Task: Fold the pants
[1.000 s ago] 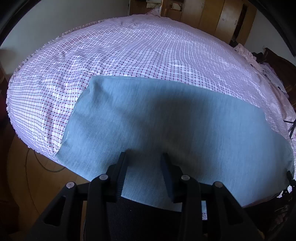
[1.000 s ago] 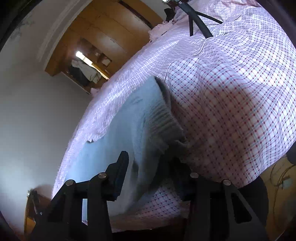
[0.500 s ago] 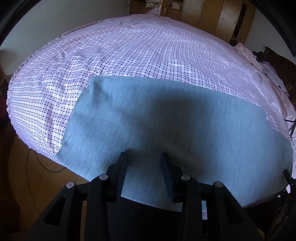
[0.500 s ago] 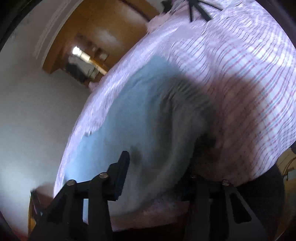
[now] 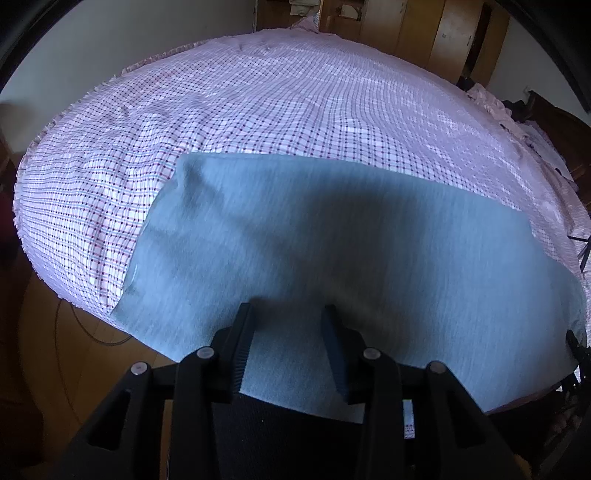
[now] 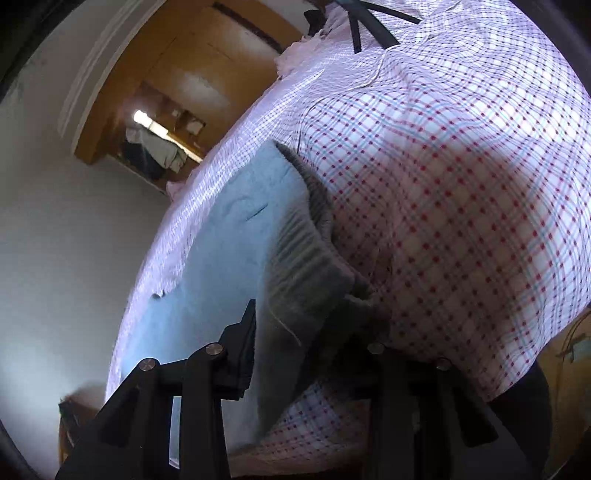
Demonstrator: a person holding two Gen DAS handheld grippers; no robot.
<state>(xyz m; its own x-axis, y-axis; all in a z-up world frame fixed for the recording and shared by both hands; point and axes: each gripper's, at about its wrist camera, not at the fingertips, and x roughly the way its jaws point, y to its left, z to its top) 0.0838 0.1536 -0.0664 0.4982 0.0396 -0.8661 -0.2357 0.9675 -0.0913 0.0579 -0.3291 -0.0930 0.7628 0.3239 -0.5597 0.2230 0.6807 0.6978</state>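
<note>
Grey-blue pants (image 5: 332,240) lie spread flat across the near side of a pink checked bed (image 5: 258,110). My left gripper (image 5: 288,332) hovers over their near edge, jaws apart, with flat cloth lying between the fingers and not pinched. In the right wrist view the pants (image 6: 240,240) end in a ribbed waistband (image 6: 306,266) that bunches up at the bed's edge. My right gripper (image 6: 303,332) is closing on that bunched waistband. Its left fingertip (image 6: 249,325) touches the cloth, and the right finger is buried under the fold.
Wooden wardrobes (image 5: 436,33) stand behind the bed. A wooden floor (image 5: 55,350) with a thin cable (image 5: 85,328) lies left of the bed. Black tripod legs (image 6: 369,18) rest on the checked sheet (image 6: 461,184) at the far end.
The right gripper has pushed in closer to the waistband and its jaws have narrowed around the bunched cloth. The left gripper and the flat pants have stayed put.
</note>
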